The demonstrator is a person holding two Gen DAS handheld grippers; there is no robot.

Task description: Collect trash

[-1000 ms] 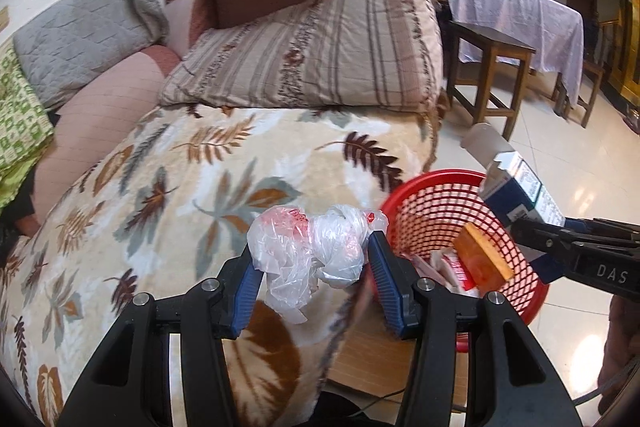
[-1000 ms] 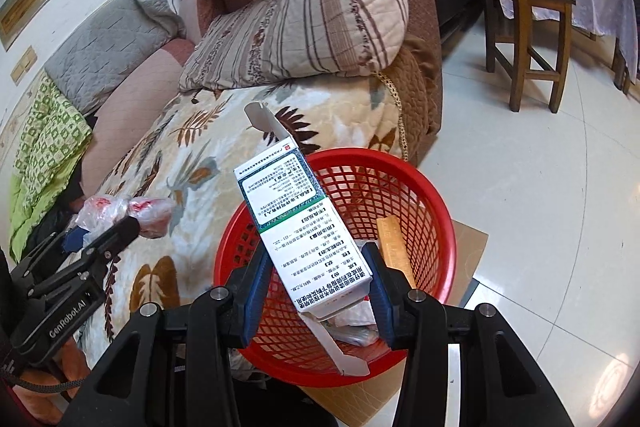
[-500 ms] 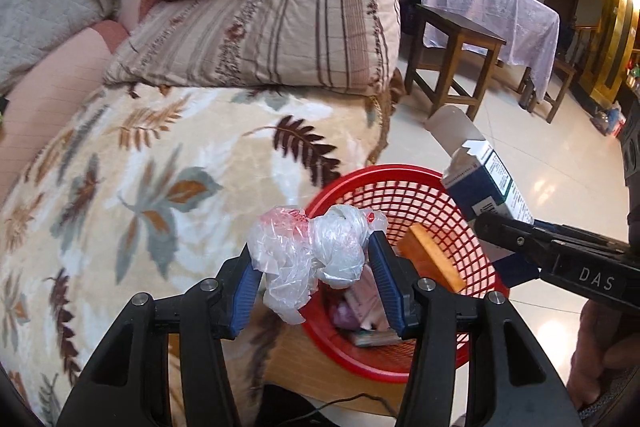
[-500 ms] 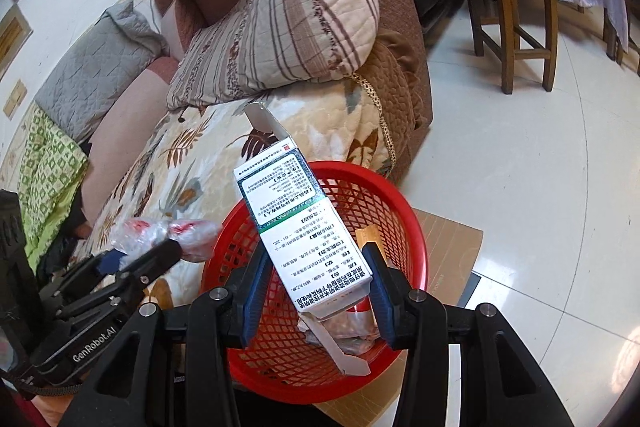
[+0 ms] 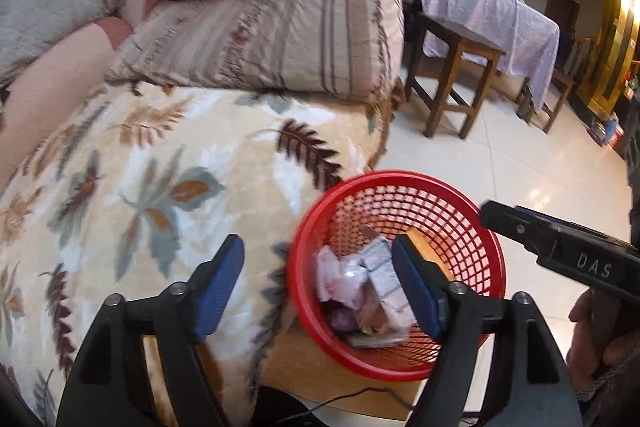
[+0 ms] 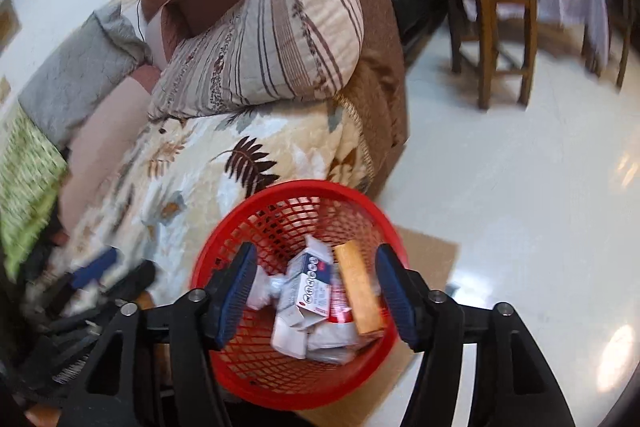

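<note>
A red mesh basket (image 5: 400, 175) (image 6: 297, 187) stands on the floor against the sofa's end. Inside lie a crumpled clear plastic bag (image 5: 340, 277), a white and blue carton (image 6: 309, 281) (image 5: 382, 269), an orange block (image 6: 357, 287) (image 5: 425, 247) and other wrappers. My left gripper (image 5: 316, 251) hangs open over the basket's left rim, nothing between its blue pads. My right gripper (image 6: 316, 255) is open above the basket's middle, also empty. In the left wrist view the right gripper (image 5: 494, 215) reaches in over the far right rim. The left gripper (image 6: 100, 267) shows blurred at the lower left.
The sofa carries a leaf-print blanket (image 5: 160, 163) and a striped pillow (image 5: 288, 27). Flat cardboard (image 6: 430, 253) lies under the basket. A wooden stool (image 5: 456, 83) and a cloth-covered table (image 5: 500, 19) stand on the pale tiled floor (image 6: 500, 187) beyond.
Both grippers have opened. The plastic bag left the left gripper and the carton left the right one; both now lie in the basket. Both views have shifted closer over it.
</note>
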